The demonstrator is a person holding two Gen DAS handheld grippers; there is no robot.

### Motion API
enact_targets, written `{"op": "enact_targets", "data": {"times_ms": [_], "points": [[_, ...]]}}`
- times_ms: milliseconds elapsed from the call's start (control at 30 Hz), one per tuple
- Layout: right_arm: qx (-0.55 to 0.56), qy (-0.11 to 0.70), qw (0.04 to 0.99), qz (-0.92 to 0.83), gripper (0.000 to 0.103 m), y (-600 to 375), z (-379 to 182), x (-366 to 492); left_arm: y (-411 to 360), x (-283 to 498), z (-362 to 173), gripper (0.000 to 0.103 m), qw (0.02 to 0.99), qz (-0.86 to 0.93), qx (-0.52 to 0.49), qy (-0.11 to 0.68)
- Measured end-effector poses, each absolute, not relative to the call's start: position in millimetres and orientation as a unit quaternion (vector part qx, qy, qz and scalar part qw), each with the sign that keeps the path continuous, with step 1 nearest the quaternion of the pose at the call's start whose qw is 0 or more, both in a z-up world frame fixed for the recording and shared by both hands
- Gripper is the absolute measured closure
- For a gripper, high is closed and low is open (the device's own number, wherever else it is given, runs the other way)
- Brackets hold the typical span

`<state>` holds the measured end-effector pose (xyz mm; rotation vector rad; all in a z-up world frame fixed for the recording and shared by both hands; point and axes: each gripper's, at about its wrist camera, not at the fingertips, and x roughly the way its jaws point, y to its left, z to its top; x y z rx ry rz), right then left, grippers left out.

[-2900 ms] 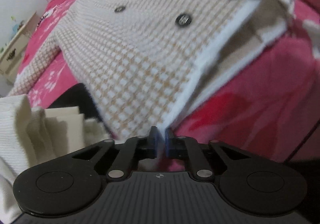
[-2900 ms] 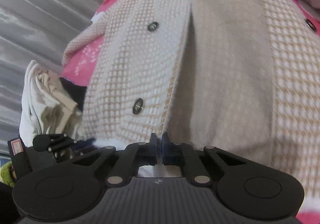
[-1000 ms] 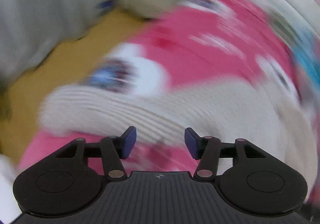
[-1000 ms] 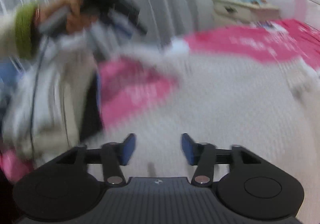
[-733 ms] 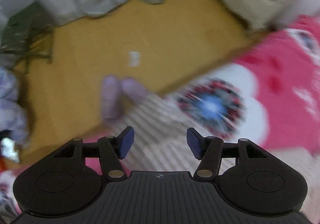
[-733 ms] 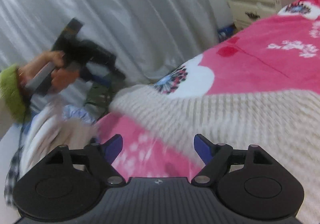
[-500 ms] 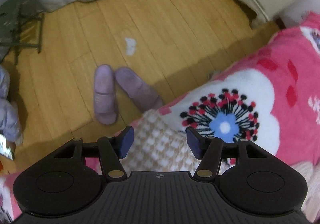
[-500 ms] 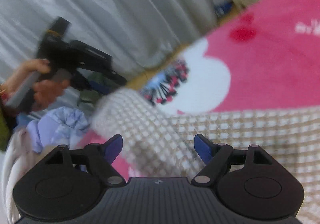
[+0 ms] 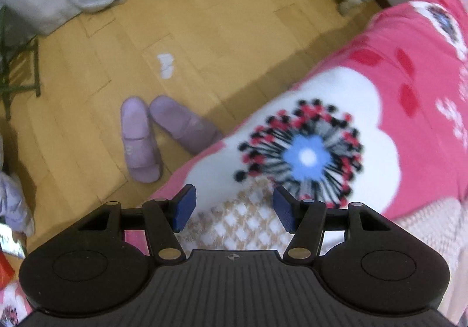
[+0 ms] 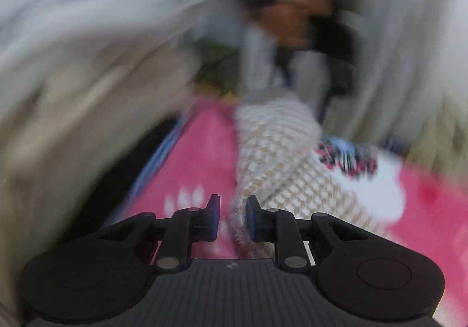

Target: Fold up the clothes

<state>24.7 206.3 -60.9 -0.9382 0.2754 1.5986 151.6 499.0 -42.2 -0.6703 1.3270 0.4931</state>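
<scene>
At the bed (image 9: 409, 69) edge, the left claw (image 9: 234, 208) gapes wide over the checked sleeve (image 9: 242, 224); the right claw (image 10: 232, 219) stands narrow, sleeve between its jaws.

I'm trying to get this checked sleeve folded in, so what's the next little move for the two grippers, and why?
Probably close the left gripper on the checked sleeve: its jaws stand wide open with the cuff lying between them on the pink blanket. The right gripper looks nearly shut on the sleeve's edge, though that view is blurred.

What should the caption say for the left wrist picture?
Open left hand-held gripper over a checked sleeve on the pink blanket, slippers below.
</scene>
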Motion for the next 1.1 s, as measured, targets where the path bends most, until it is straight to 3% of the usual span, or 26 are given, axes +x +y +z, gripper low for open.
{"op": "enact_targets", "data": {"times_ms": [67,167,333,400,467,533,633,733,833,867,933,1000,1100], "points": [[-0.47,0.042,0.572,0.67,0.081,196.5,-77.4,-0.9,490.9,151.5,-37.6,0.042,0.717,0.22,-0.286,0.597],[-0.509,-0.008,0.56,0.654,0.081,190.3,-93.2,-13.9,479.7,155.6,-38.1,0.038,0.72,0.232,-0.247,0.605],[-0.471,0.024,0.595,0.65,0.082,191.9,-88.6,-4.7,454.4,165.9,-63.9,0.037,0.715,0.251,-0.146,0.636],[-0.436,0.058,0.619,0.651,0.089,193.9,-82.7,2.6,441.2,163.3,-64.1,0.055,0.734,0.247,-0.119,0.622],[-0.385,0.099,0.646,0.652,0.092,198.4,-73.3,15.3,431.2,160.5,-58.0,0.091,0.752,0.227,-0.109,0.61],[-0.335,0.113,0.677,0.646,0.093,198.3,-59.1,25.8,427.6,157.1,-44.9,0.101,0.763,0.233,-0.094,0.595],[-0.293,0.07,0.727,0.617,0.093,190.2,-32.7,33.1,437.5,139.0,6.8,0.102,0.819,0.239,-0.125,0.507],[-0.315,-0.017,0.739,0.595,0.093,184.4,-21.1,17.6,447.9,94.6,69.0,0.102,0.898,0.197,-0.151,0.362],[-0.332,-0.022,0.698,0.634,0.093,186.8,-38.1,-4.7,463.9,49.1,92.2,0.102,0.909,0.215,-0.158,0.322],[-0.346,-0.016,0.675,0.652,0.09,187.9,-48.8,-14.7,473.2,38.8,87.3,0.1,0.895,0.236,-0.162,0.341],[-0.388,-0.03,0.645,0.657,0.056,186.3,-70.5,-37.1,496.2,20.3,72.2,0.099,0.856,0.296,-0.177,0.386],[-0.403,-0.041,0.622,0.669,0.052,177.8,-80.5,-50.2,523.2,1.0,57.3,0.097,0.815,0.358,-0.213,0.403],[-0.39,-0.011,0.621,0.68,0.048,166.9,-70.4,-47.2,552.0,-25.4,48.5,0.094,0.787,0.41,-0.275,0.369]]}}
